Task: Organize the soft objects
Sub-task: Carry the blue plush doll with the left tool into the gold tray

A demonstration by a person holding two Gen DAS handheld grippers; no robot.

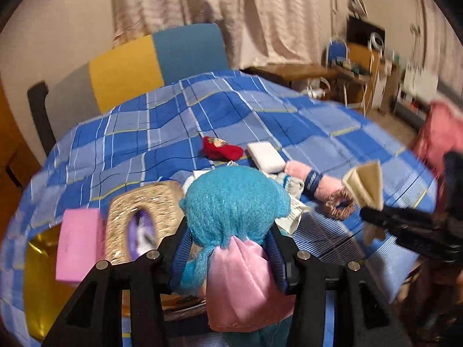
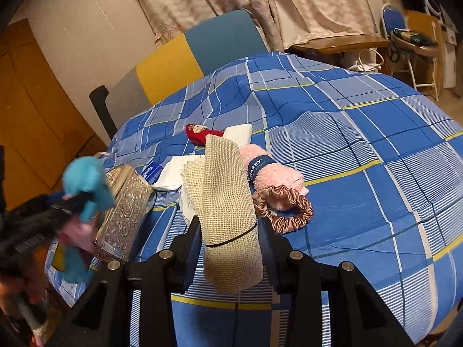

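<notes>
My left gripper [image 1: 228, 248] is shut on a teal plush toy [image 1: 235, 202] with a pink satin skirt and holds it above the table; it also shows in the right wrist view [image 2: 86, 179]. My right gripper [image 2: 230, 231] is shut on a folded beige mesh cloth [image 2: 225, 202], also seen in the left wrist view [image 1: 367, 182]. On the blue plaid tablecloth [image 2: 361, 144] lie a rolled pink towel [image 2: 272, 176], a brown satin scrunchie [image 2: 285, 209], a red sock [image 2: 199, 133], a white sponge [image 1: 264, 156] and white cloths [image 2: 176, 173].
An embossed gold tissue box [image 1: 141, 222] stands at the table's left, with a pink block [image 1: 79, 248] beside it. A yellow, blue and grey chair back [image 1: 139, 69] stands behind the table. A desk and a blue chair [image 2: 405, 37] are at the far right.
</notes>
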